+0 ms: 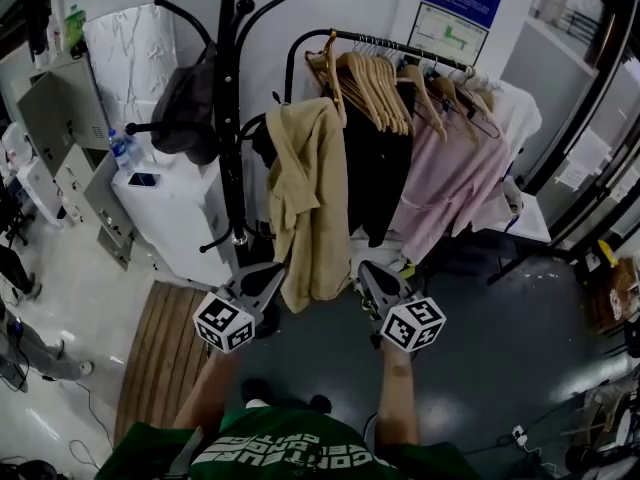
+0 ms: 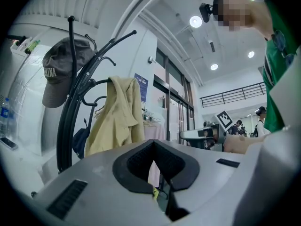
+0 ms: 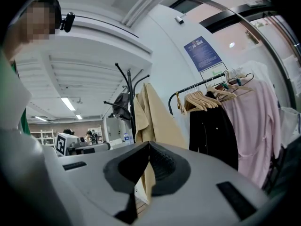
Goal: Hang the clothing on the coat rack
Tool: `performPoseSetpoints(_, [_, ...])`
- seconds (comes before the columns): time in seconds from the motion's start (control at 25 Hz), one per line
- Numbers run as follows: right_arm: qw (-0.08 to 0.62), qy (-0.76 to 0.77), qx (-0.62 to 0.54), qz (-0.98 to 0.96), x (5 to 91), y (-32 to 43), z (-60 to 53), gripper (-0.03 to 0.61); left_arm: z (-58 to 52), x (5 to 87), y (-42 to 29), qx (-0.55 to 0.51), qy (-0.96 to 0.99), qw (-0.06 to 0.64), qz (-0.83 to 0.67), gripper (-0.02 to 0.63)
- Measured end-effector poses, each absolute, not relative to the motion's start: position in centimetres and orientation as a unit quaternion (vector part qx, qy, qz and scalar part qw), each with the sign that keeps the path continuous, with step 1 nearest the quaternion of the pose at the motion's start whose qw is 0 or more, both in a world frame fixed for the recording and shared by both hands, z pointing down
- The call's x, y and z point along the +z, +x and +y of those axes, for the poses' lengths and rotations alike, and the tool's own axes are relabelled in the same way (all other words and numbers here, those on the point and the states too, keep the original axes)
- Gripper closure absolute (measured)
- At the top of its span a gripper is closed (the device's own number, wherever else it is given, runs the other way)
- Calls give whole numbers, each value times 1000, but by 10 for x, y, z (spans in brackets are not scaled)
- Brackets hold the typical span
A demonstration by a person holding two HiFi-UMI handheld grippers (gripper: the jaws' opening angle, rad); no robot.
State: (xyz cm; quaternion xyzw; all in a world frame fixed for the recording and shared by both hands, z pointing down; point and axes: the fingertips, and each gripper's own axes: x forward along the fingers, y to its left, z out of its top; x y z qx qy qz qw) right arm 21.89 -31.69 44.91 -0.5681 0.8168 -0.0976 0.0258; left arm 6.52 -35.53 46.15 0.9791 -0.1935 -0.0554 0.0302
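A beige jacket hangs from a hook of the black coat rack, with its hem down between my two grippers. My left gripper is just left of the hem and my right gripper just right of it. Both are shut and hold nothing. In the left gripper view the jacket drapes over a rack arm beyond the closed left gripper. In the right gripper view the jacket hangs ahead of the closed right gripper. No cloth lies between either pair of pads.
A dark cap hangs on the rack's left side. To the right a clothes rail carries wooden hangers, a black garment and a pink one. White cabinets stand behind the rack, and a wooden mat lies on the floor.
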Motion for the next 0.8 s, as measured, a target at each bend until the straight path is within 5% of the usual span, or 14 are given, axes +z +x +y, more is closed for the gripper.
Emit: performPoseSetpoints(0.8, [27, -563, -109, 819, 460, 217, -322, 571, -362, 462, 52, -55, 975, 31, -214, 609])
